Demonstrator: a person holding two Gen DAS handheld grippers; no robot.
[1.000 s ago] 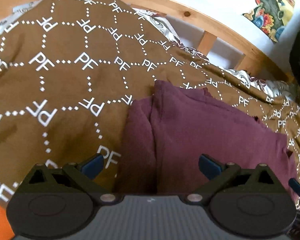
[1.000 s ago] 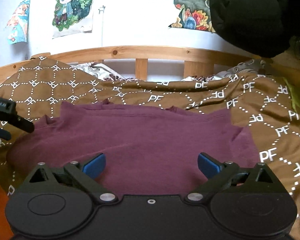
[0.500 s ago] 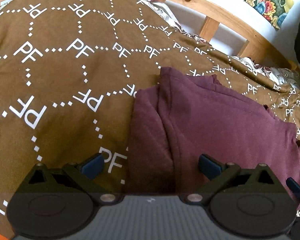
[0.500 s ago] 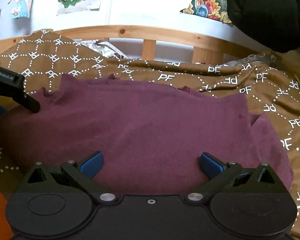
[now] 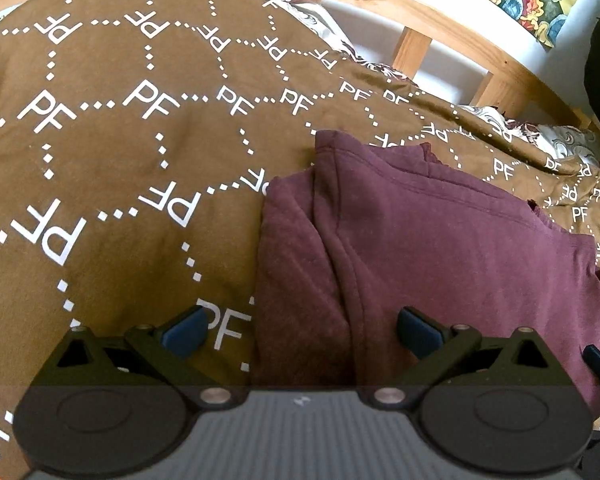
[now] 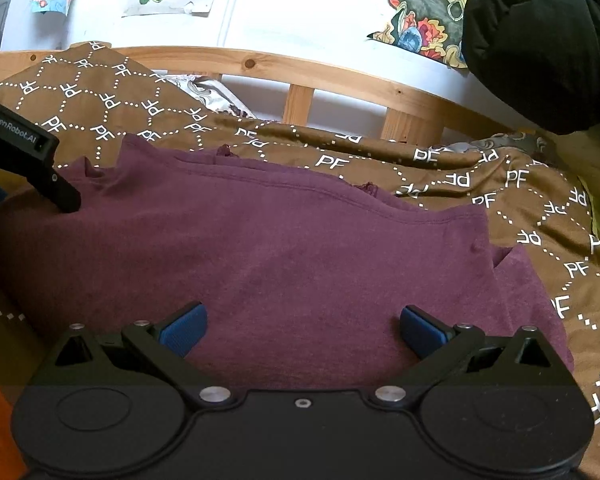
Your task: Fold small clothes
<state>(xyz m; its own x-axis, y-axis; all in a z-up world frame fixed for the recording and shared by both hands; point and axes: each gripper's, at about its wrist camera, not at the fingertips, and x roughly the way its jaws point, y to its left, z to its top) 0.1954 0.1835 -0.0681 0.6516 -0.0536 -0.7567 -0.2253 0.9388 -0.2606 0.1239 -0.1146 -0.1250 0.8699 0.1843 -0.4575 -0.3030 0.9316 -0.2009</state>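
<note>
You brought both grippers in lower over the maroon garment (image 6: 284,248) lying on the brown bedspread (image 5: 100,152). Left gripper (image 5: 300,330) and right gripper (image 6: 302,330) had fingers apart, empty. Risk: pinching 1 layer, so the fold drags apart.

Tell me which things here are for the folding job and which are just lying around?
For the job:
maroon garment
left gripper, fingers open
right gripper, fingers open

Just lying around:
brown PF blanket
wooden bed rail
wall pictures
black bundle
</note>
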